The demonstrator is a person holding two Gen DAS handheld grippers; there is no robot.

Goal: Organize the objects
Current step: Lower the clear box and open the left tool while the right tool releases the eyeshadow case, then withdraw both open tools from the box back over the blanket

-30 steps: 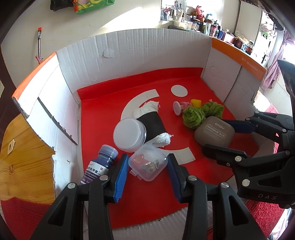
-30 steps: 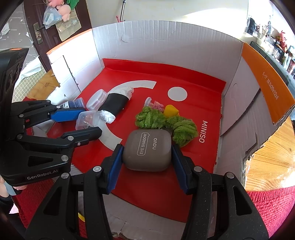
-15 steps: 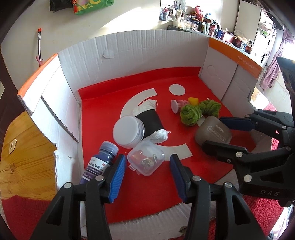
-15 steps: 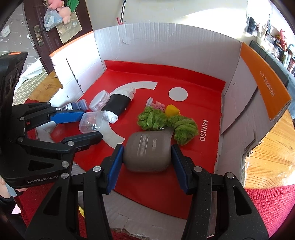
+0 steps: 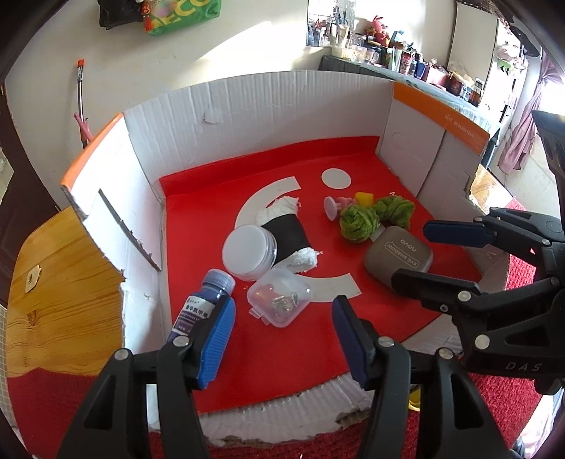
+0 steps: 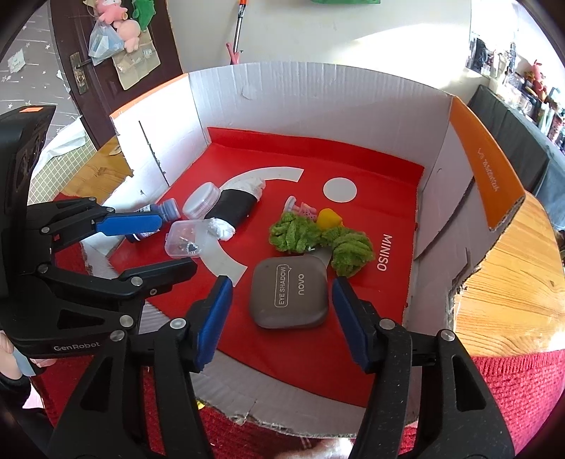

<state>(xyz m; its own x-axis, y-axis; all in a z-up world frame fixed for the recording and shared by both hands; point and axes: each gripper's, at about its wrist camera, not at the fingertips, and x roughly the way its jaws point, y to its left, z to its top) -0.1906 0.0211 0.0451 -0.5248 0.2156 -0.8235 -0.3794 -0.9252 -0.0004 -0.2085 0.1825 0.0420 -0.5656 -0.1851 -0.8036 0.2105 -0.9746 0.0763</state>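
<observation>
Now both released: left gripper (image 5: pixel 282 330) spread behind clear box (image 5: pixel 279 297), right gripper (image 6: pixel 280 310) astride grey case (image 6: pixel 288 296), having just opened. Probably light, stiff, slick; best pinched across flat sides.

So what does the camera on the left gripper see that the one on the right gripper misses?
Only the left wrist view shows the green bag on the wall and the cluttered shelf. Only the right wrist view shows the dark door hung with pink plush toys, and the MINISO print on the box floor. Both show the cardboard box, the clear plastic case, the blue bottle, the white-lidded jar, the green yarn and the grey eye shadow case. Both grippers have just been opening, with each case lying loose between the jaws.
</observation>
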